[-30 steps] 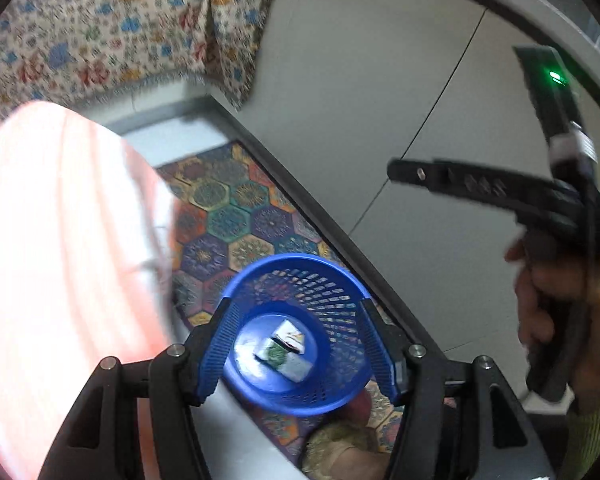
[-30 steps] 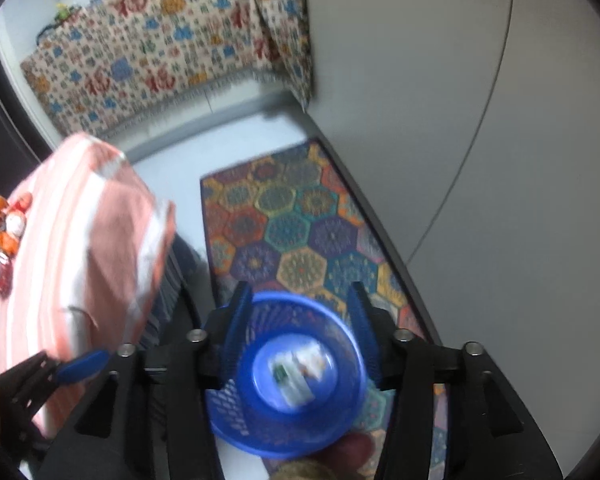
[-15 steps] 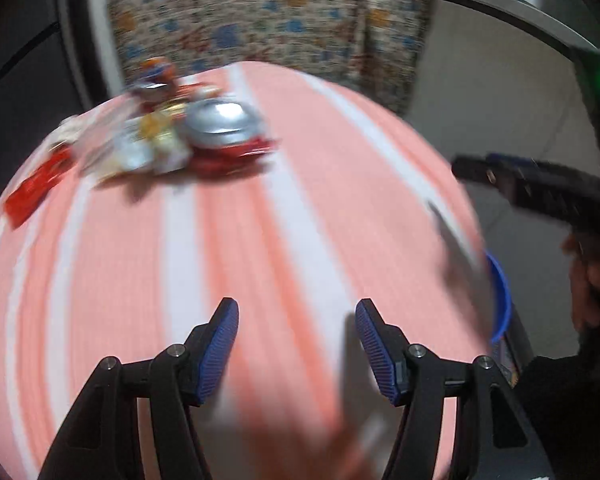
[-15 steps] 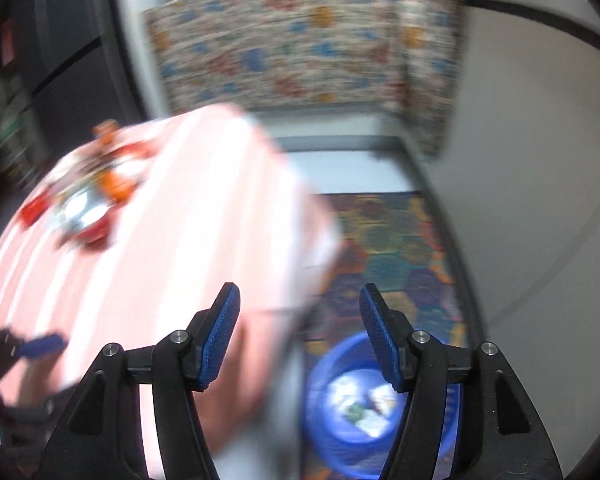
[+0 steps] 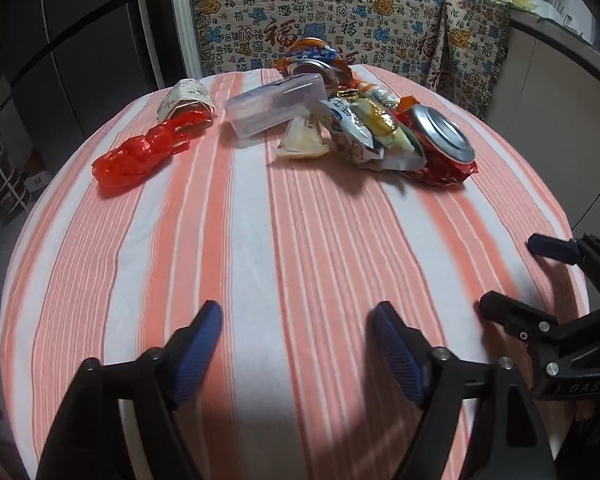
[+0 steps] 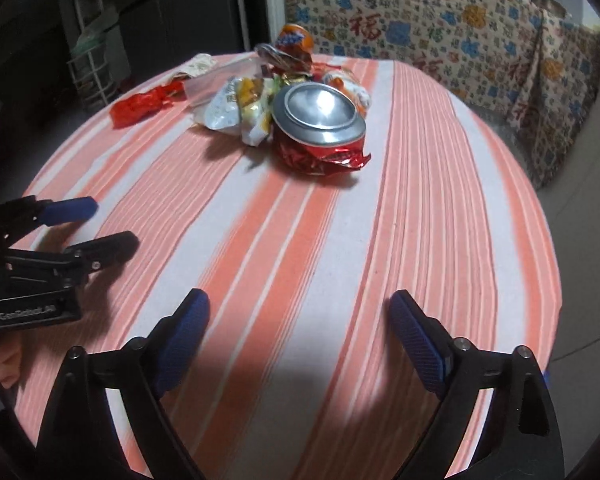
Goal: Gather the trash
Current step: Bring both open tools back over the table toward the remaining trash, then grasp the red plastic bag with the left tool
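Observation:
A pile of trash lies at the far side of a round table with an orange-and-white striped cloth (image 5: pixel 260 248). It holds a crushed red can (image 5: pixel 440 148) (image 6: pixel 320 128), snack wrappers (image 5: pixel 364 128) (image 6: pixel 244 108), a clear plastic box (image 5: pixel 276 106), a red plastic bag (image 5: pixel 140 156) (image 6: pixel 140 102), a folded paper wrapper (image 5: pixel 186 98) and an orange packet (image 5: pixel 312 54) (image 6: pixel 294 42). My left gripper (image 5: pixel 298 344) is open and empty above the near side of the table; it also shows in the right wrist view (image 6: pixel 100 226). My right gripper (image 6: pixel 298 344) is open and empty to its right, also seen in the left wrist view (image 5: pixel 520 276).
A sofa with a patterned cover (image 5: pixel 340 12) (image 6: pixel 460 28) stands behind the table. A dark cabinet (image 5: pixel 80 40) and a white wire rack (image 6: pixel 92 72) stand at the left. Grey floor (image 6: pixel 580 240) lies to the right of the table.
Both grippers have swung up from over the blue basket on the floor to the near edge of the table. The basket has left both views. Both grippers stay open.

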A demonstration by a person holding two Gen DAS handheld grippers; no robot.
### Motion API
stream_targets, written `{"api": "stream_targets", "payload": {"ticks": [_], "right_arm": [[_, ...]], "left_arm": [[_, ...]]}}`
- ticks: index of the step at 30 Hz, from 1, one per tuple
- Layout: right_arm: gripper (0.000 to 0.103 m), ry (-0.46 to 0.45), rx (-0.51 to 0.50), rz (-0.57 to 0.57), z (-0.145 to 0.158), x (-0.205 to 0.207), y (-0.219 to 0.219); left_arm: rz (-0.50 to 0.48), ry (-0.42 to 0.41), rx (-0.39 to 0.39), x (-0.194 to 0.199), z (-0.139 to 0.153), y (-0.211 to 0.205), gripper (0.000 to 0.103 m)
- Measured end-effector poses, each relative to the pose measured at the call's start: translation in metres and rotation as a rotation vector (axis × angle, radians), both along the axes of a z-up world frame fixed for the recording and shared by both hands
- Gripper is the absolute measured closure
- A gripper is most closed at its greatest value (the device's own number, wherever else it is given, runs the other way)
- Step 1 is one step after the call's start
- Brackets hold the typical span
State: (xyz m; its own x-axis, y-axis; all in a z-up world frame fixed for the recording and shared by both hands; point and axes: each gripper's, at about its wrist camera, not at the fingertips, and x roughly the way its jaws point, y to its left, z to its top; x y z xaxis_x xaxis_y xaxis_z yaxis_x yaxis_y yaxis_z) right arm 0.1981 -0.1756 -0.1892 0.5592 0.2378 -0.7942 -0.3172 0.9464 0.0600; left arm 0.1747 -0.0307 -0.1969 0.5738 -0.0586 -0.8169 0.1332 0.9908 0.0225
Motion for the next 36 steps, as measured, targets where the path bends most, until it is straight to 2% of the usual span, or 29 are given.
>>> {"api": "stream_targets", "payload": {"ticks": [2, 4, 14, 21, 24, 28, 33, 36], "right_arm": [[0.003, 0.001, -0.012, -0.013, 0.001, 0.001, 0.003], [0.001, -0.004, -0.023, -0.016, 0.001, -0.001, 0.005], [0.0, -0.016, -0.028, -0.01, 0.002, 0.003, 0.007], [0.0, -0.016, -0.027, -0.008, 0.002, 0.003, 0.007], [0.0, -0.016, -0.028, -0.008, 0.002, 0.003, 0.006], [0.0, -0.016, -0.028, -0.008, 0.002, 0.003, 0.006], [0.0, -0.015, -0.027, -0.006, 0.002, 0.003, 0.006], [0.0, -0.015, -0.027, -0.005, 0.002, 0.004, 0.006]], "left_arm": [[0.014, -0.001, 0.006, 0.005, -0.003, 0.003, 0.0], [0.022, -0.007, -0.014, 0.007, -0.003, 0.008, 0.0], [0.021, -0.009, -0.01, 0.006, -0.004, 0.007, 0.0], [-0.051, 0.006, -0.034, 0.013, 0.008, 0.025, 0.0], [-0.045, -0.045, -0.02, 0.03, 0.035, 0.053, 0.0], [-0.08, -0.064, -0.007, 0.069, 0.057, 0.088, 0.0], [-0.164, -0.074, 0.052, 0.116, 0.057, 0.113, 0.0], [-0.209, -0.066, 0.044, 0.135, 0.05, 0.121, 0.0]]}}
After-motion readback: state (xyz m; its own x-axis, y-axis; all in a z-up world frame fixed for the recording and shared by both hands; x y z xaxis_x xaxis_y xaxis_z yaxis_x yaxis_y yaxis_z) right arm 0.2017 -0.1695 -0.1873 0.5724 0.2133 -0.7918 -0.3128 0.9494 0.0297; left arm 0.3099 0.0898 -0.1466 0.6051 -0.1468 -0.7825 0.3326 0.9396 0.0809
